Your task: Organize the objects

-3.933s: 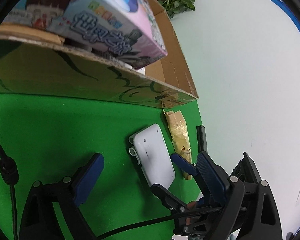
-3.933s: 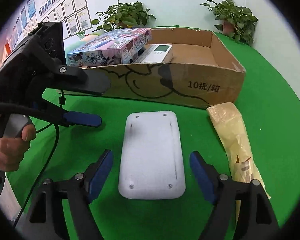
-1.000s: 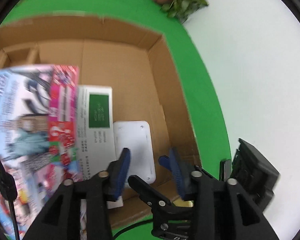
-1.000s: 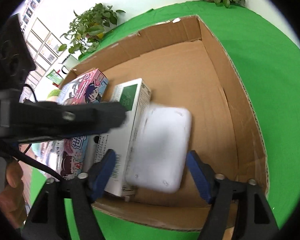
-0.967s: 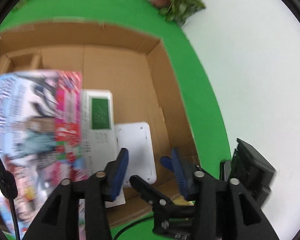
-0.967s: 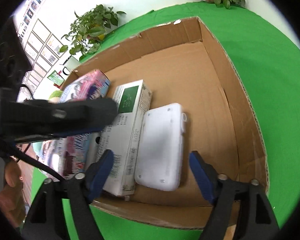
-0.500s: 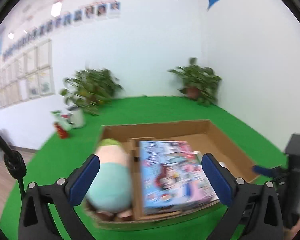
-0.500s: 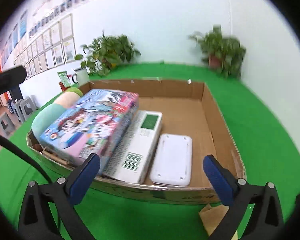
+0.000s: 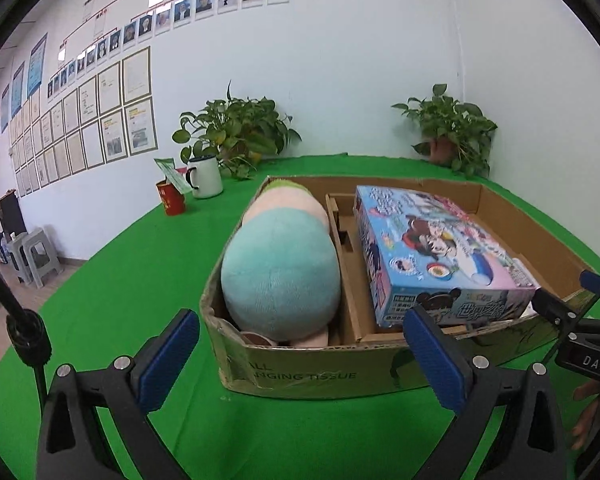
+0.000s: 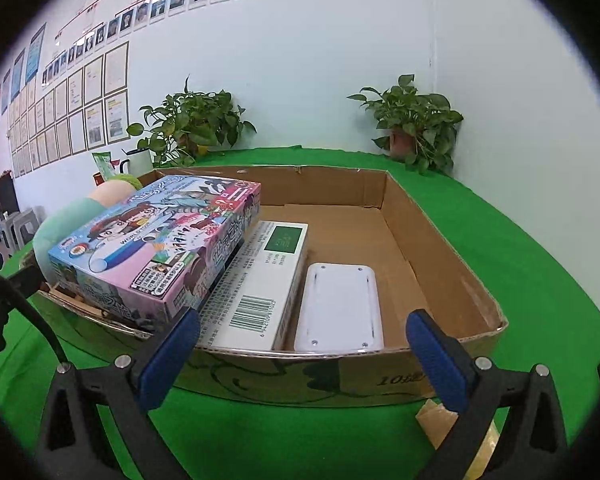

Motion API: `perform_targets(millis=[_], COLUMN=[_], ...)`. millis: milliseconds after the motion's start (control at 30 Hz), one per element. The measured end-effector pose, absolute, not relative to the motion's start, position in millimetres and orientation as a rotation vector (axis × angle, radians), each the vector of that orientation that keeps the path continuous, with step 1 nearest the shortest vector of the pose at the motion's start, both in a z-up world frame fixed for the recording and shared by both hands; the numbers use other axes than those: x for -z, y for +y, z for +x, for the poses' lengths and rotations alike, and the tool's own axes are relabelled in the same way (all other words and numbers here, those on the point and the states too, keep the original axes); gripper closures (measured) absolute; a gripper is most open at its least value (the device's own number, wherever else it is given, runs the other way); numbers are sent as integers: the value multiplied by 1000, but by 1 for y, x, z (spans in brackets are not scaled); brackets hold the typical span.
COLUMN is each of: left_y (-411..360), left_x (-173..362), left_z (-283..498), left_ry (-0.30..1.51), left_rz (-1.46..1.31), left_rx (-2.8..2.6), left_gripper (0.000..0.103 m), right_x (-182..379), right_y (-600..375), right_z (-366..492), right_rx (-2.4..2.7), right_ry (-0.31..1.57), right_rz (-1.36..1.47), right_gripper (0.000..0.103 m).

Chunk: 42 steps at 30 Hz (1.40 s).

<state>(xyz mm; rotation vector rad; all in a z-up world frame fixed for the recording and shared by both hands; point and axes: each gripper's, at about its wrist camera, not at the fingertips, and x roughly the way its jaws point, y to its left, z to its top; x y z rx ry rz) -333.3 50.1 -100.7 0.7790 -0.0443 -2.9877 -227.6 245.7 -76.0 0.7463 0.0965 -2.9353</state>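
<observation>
A shallow cardboard box (image 10: 440, 248) on the green cloth holds a plush toy (image 9: 280, 264), a colourful toy carton (image 10: 160, 240), a white box with a green label (image 10: 264, 284) and a flat white case (image 10: 340, 308). My right gripper (image 10: 300, 356) is open in front of the box's near wall, empty. A tan packet (image 10: 434, 420) lies on the cloth by its right finger. My left gripper (image 9: 304, 356) is open and empty before the box's plush-toy end (image 9: 300, 372). The toy carton (image 9: 432, 252) sits to the plush toy's right.
Two potted plants (image 9: 236, 136) (image 9: 448, 136), a white mug (image 9: 204, 176) and a red cup (image 9: 172, 200) stand at the far edge of the green cloth (image 9: 132, 280). A hand on the other gripper's handle (image 9: 592, 412) shows at the lower right of the left wrist view.
Both grippers opened wide and pulled back out of the box. The white case, let go, now lies flat beside the green-label box. The left gripper swung round to the plush-toy end.
</observation>
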Motion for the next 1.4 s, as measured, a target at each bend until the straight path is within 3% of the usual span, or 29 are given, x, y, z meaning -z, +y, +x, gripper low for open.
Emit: perform_targets(millis=[300, 1400], left_y=[52, 44], left_x=[134, 126], left_z=[-366, -364], left_ry=[12, 38], left_rz=[831, 851], left_rx=[2993, 2996], left_gripper=[0, 0], right_x=[78, 79], right_y=[243, 242], right_z=[-234, -233], right_rx=[2923, 2926], right_ry=[118, 127], right_rz=[768, 772], right_gripper=[0, 0])
